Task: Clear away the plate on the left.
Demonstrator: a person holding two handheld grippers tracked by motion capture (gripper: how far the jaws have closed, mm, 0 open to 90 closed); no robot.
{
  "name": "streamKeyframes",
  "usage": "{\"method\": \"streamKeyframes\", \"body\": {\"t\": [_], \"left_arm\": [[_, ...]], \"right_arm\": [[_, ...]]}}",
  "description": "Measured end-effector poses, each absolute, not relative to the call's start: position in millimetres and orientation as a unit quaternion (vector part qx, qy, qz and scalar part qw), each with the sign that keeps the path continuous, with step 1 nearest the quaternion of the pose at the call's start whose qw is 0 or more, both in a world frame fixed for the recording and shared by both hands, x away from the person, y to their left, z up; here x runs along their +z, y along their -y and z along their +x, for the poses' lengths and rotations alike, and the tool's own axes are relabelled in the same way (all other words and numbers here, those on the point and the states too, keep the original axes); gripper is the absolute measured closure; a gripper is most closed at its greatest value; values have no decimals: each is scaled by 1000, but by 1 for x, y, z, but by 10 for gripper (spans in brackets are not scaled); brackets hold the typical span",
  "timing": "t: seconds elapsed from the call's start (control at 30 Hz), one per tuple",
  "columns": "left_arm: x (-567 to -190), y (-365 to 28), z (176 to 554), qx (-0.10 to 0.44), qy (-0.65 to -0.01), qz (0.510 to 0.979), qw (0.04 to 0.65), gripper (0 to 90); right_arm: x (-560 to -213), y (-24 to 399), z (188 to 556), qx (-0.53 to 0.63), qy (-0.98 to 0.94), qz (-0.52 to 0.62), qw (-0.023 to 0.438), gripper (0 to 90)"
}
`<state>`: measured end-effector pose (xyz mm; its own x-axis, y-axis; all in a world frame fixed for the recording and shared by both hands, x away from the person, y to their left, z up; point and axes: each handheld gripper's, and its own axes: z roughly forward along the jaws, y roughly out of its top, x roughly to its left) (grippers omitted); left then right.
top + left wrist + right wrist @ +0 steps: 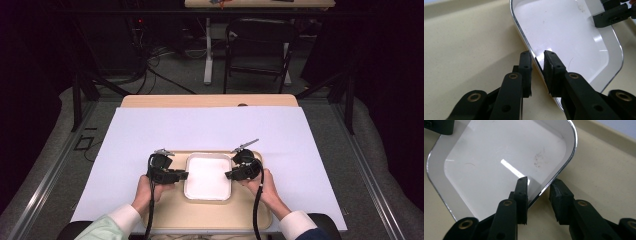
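White dish point(208, 177) sits centred on a beige tray point(175, 212), which lies on a white sheet point(150, 130) over the bench. Left gripper point(184, 175) straddles the dish's left rim; in the left gripper view its jaws stand slightly apart w/ the rim point(534, 56) between them, pads not pressing. Right gripper point(229, 175) mirrors this on the opposite rim: right gripper view shows one jaw inside the dish, the other outside, w/ a clear gap to the rim point(554, 178). So neither gripper clamps anything. Dish looks flat on the tray, not lifted. Step in hand, I judge: at the grip/release point of a two-handed dish move; can't say which way. Next move, if lifting: both grippers must close squarely on the rims, equal pressure, then rise together, level, since the glossy rim could slip.
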<state>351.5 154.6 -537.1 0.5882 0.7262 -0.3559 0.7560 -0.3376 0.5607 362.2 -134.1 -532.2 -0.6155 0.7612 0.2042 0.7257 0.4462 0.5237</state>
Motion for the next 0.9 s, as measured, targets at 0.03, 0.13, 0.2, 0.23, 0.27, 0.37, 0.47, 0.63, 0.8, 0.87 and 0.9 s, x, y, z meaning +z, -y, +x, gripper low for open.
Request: {"method": "streamKeyframes", "body": {"t": [0.03, 0.13, 0.2, 0.23, 0.27, 0.37, 0.47, 0.63, 0.8, 0.87, 0.9], "left_arm": [[-537, -155, 351, -21, -453, 818, 355, 759], [-538, -154, 352, -21, -454, 818, 353, 758], [-537, -154, 352, -19, -453, 819, 352, 758], [-538, -154, 352, -19, -453, 819, 351, 757], [-538, -154, 352, -18, -452, 820, 351, 757], [-538, -154, 352, -18, -453, 819, 350, 756], [-539, -154, 353, -18, -454, 820, 348, 755], [-540, -154, 353, -17, -455, 820, 346, 752], [-541, -152, 352, -17, -453, 823, 341, 743], [-542, -151, 352, -17, -454, 824, 339, 735], [-542, -151, 352, -17, -454, 824, 338, 734]], "right_arm": [[-532, 134, 362, 292, -850, 437, 30, 676], [-534, 133, 363, 288, -852, 436, 32, 672], [-534, 133, 362, 287, -852, 436, 33, 671], [-534, 132, 362, 287, -853, 435, 33, 671], [-534, 132, 362, 287, -853, 435, 33, 669], [-534, 132, 362, 287, -853, 435, 35, 667], [-535, 131, 362, 285, -854, 435, 33, 662], [-536, 131, 362, 282, -855, 433, 35, 659], [-536, 130, 362, 277, -859, 429, 40, 656], [-537, 129, 363, 271, -861, 428, 43, 651], [-537, 128, 363, 271, -861, 428, 46, 650]]}}
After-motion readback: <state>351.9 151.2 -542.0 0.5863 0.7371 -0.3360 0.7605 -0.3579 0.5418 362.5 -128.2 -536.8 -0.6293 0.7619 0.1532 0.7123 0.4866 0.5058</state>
